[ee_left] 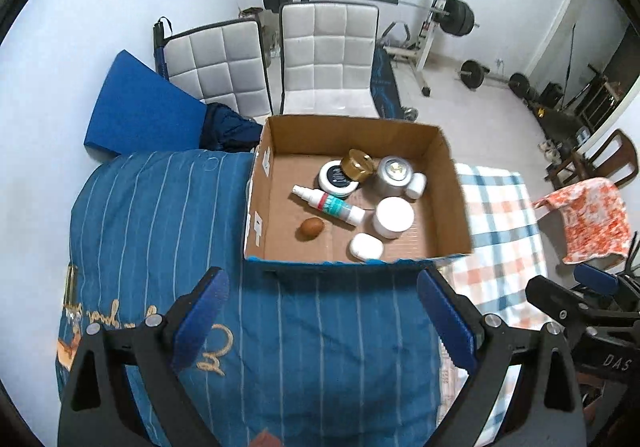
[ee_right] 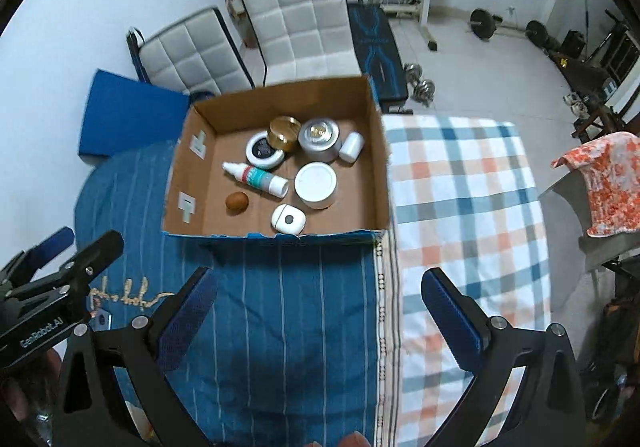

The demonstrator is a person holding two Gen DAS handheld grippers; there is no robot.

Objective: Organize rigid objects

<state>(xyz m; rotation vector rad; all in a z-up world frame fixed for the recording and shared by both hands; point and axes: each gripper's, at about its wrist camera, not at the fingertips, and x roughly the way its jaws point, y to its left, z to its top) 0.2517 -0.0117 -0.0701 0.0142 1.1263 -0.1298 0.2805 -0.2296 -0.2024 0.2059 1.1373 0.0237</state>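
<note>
An open cardboard box [ee_left: 448, 183] [ee_right: 378, 151] sits on a bed. It holds a white spray bottle [ee_left: 328, 204] [ee_right: 256, 177], a brown egg-shaped piece [ee_left: 311, 228] [ee_right: 237, 202], a white jar [ee_left: 394, 216] [ee_right: 316, 183], a white case [ee_left: 366, 246] [ee_right: 288, 219], a gold-lidded jar [ee_left: 358, 164] [ee_right: 284, 134], a silver tin [ee_left: 394, 175] [ee_right: 319, 138], a black-topped round tin [ee_left: 338, 179] [ee_right: 262, 151] and a small white bottle [ee_left: 416, 185] [ee_right: 351, 146]. My left gripper [ee_left: 322, 283] and right gripper [ee_right: 318, 281] hang open and empty above the bedding, short of the box.
The box rests on a blue striped blanket [ee_left: 160, 215] [ee_right: 304, 287] beside a checked sheet [ee_left: 504, 231] [ee_right: 460, 183]. Behind stand two white padded chairs [ee_left: 328, 59] [ee_right: 304, 23], a blue pad [ee_left: 140, 107] and a barbell rack [ee_left: 436, 11]. An orange patterned cloth [ee_left: 592, 219] drapes a chair at right.
</note>
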